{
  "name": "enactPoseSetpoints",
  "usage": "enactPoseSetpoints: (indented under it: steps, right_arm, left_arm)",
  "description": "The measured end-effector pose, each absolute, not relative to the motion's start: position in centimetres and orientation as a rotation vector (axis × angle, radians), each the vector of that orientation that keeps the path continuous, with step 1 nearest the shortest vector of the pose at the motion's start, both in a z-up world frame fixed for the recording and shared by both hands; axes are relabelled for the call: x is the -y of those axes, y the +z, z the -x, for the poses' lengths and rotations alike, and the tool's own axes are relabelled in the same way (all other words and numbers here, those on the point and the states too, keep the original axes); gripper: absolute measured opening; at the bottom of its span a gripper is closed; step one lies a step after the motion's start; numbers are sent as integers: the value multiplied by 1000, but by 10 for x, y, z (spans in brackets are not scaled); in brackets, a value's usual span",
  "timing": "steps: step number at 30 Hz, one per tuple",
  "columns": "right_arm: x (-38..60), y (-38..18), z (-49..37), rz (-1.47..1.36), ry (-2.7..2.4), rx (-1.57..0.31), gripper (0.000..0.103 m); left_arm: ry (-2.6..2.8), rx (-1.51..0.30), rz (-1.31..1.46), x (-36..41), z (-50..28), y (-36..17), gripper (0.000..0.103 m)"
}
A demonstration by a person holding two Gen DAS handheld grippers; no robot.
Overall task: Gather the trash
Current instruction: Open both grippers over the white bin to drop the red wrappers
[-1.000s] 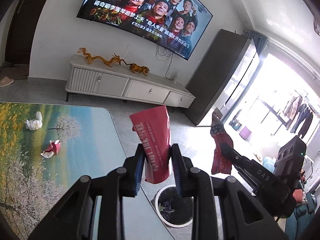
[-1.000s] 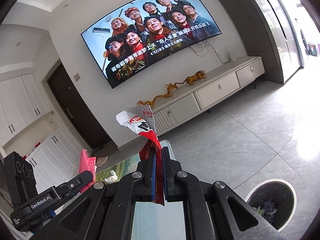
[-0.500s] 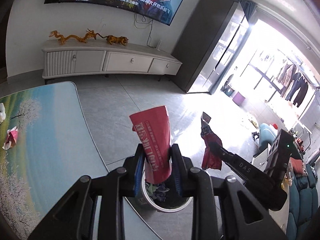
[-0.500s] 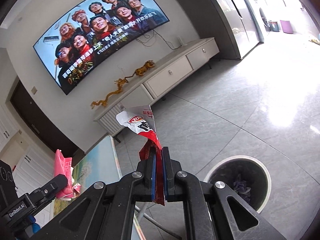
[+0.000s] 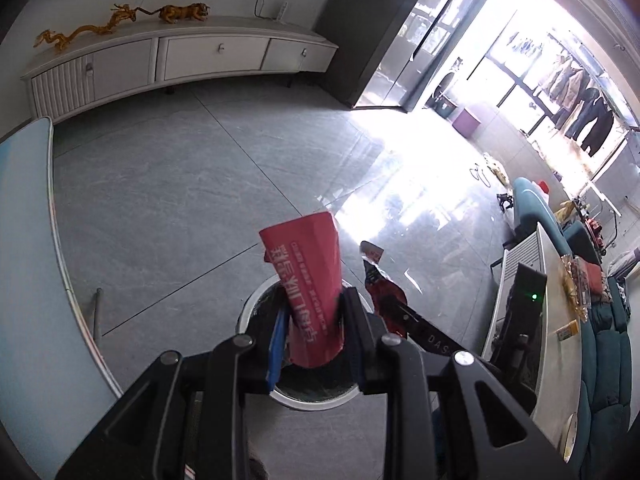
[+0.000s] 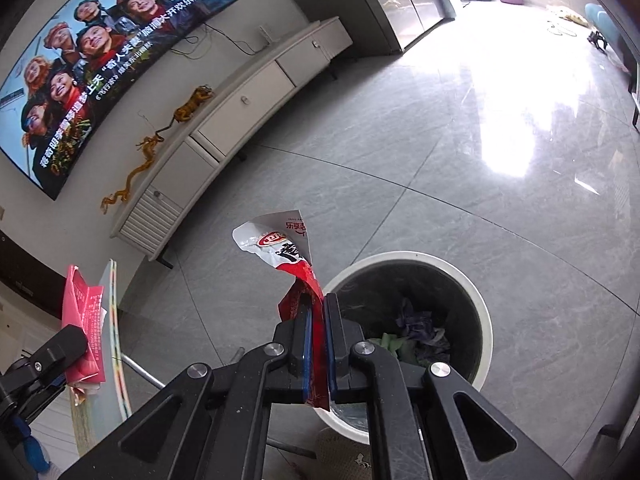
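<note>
My left gripper (image 5: 314,312) is shut on a red paper packet (image 5: 308,280) with white lettering and holds it directly over the round white-rimmed trash bin (image 5: 256,304) on the floor. My right gripper (image 6: 316,316) is shut on a red and white snack wrapper (image 6: 286,248), just left of the bin (image 6: 476,300), which holds purple and green scraps. In the left wrist view the right gripper's finger (image 5: 420,328) and its wrapper (image 5: 384,296) show at the right of the bin. In the right wrist view the left gripper's packet (image 6: 86,316) shows at far left.
The table edge (image 5: 60,260) with its metal leg (image 5: 96,312) stands left of the bin. A white TV cabinet (image 6: 240,112) with golden figurines lines the far wall under the TV (image 6: 100,52). A teal sofa (image 5: 604,340) and a white side table (image 5: 552,304) stand at right.
Both grippers have tilted down and moved toward the bin, still shut on their trash. The bin now lies directly under the left gripper and larger beside the right one.
</note>
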State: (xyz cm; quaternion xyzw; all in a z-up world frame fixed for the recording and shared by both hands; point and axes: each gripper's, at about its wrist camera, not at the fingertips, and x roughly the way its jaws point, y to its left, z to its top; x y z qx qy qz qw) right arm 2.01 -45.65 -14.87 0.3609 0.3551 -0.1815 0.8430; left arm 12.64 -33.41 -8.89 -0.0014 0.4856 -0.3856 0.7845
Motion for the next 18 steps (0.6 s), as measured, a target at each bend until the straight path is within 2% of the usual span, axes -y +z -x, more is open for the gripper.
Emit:
enactPoseSetpoints:
  steps: [8, 10, 12, 18]
  right_arm:
    - [483, -196, -21, -844, -443, -852, 9]
    - [486, -200, -21, -851, -457, -865, 14]
    - [491, -204, -19, -863, -467, -867, 33]
    - [494, -206, -18, -875, -482, -868, 35]
  left_arm:
    - [-887, -1163, -17, 385, -141, -133, 32]
    - [-901, -1184, -13, 394, -143, -139, 36]
    - [-908, -1198, -19, 401, -144, -145, 41]
    - [-916, -1209, -24, 402, -142, -152, 42]
